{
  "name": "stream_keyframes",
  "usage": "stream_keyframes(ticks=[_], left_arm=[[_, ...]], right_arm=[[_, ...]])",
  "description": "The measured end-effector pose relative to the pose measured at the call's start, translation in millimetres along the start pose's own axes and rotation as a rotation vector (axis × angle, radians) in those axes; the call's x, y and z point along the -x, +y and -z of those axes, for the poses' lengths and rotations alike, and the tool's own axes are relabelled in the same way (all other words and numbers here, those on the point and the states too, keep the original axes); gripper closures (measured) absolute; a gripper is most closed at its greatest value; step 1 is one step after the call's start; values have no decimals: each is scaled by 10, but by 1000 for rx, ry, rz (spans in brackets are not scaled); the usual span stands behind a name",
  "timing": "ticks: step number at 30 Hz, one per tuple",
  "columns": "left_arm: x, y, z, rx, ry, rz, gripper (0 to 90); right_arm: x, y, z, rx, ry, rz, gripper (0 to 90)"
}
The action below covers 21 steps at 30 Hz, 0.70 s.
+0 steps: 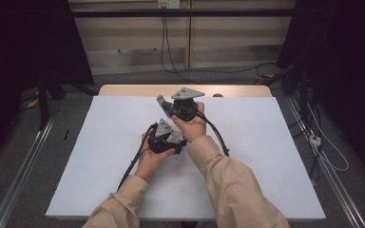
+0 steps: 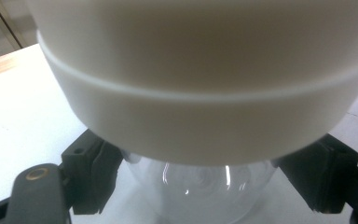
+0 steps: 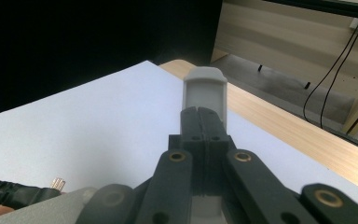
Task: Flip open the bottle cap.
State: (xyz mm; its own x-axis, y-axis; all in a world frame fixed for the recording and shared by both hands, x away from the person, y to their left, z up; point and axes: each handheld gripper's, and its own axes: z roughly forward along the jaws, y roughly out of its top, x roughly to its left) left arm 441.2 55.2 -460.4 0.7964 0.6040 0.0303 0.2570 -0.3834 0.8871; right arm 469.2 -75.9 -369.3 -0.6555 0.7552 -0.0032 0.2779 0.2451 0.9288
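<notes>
A person sits at a table [image 1: 247,190] with a white top and holds a gripper in each hand.

The left gripper [image 1: 170,142] is near the middle of the table, just in front of the person. Its jaws squeeze a clear jar [image 2: 200,191] from both sides. In the left gripper view the jar sits between the two black jaws, and the glass shines a little. The jar has a wide white lid [image 2: 205,93] on top. The lid is very close to the camera and looks big and blurry.

The right gripper [image 1: 164,102] is a bit farther away on the table, just behind the left one. Its two black jaws are pressed tight together, and they pinch a flat grey piece [image 3: 205,91] between them. The grey piece sticks out past the jaw tips. It has a round top end. It is held up above the white table top, not lying on it.

The two hands are close together. A black cable [image 1: 133,164] trails from the left gripper back toward the person. Past the white top, a strip of wood [image 3: 279,126] shows at the far edge.
</notes>
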Motion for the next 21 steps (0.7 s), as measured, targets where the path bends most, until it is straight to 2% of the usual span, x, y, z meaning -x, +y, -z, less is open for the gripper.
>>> stream_keyframes(ticks=[21], left_arm=[[9, 1, -1, 0, 3, -7, 186]], right_arm=[[19, -36, -81, -28, 9, -9, 900]])
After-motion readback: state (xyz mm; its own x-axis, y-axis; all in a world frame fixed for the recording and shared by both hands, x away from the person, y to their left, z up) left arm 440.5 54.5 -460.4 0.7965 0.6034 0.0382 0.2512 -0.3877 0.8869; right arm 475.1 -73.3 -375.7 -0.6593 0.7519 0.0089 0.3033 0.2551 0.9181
